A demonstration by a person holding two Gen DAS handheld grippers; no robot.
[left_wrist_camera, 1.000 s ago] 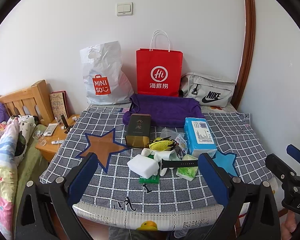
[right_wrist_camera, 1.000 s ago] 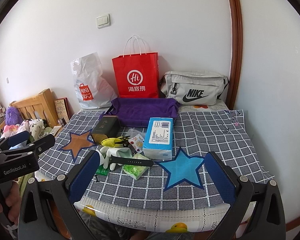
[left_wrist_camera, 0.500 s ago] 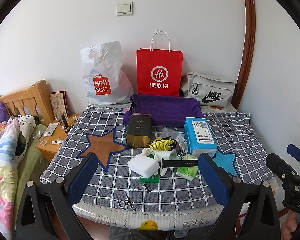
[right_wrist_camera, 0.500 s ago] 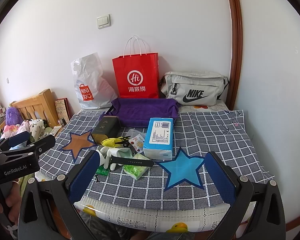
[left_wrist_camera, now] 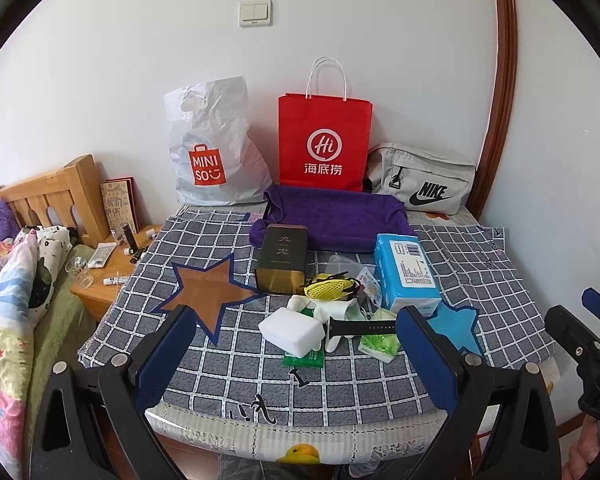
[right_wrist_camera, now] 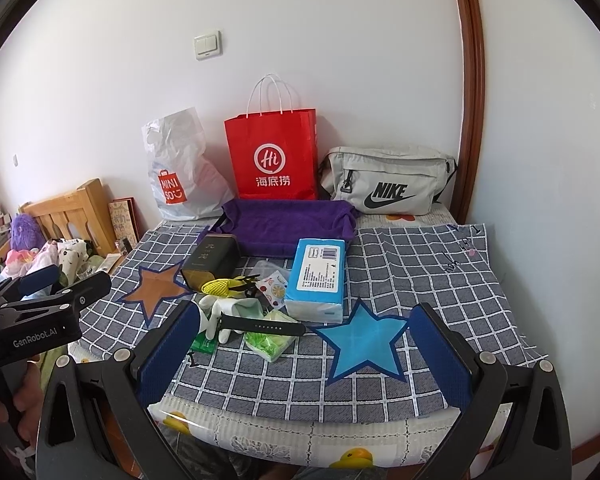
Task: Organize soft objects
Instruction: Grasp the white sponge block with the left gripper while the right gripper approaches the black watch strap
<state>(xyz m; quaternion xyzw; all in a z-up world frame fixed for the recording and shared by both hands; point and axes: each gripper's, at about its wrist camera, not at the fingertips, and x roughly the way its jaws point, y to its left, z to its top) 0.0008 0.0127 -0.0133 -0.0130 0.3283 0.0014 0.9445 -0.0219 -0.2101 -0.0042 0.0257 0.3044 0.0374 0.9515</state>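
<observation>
Meanwhile left claw (left_wrist_camera: 296, 354), right claw (right_wrist_camera: 302, 350) both spread, nothing gripped; purple tray (right_wrist_camera: 288, 222) holds nothing.

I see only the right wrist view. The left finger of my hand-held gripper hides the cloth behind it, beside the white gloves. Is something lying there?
Observer: Yes. The left wrist view shows a white sponge block there, resting on a green packet.
Operator: Does anything else reach that block?
Observer: The black watch strap ends right at the block's right side. I cannot confirm that they touch.
Operator: Is the tool in the other hand open?
Observer: Yes. The left hand-held gripper is open, with nothing between its blue pads.
</observation>
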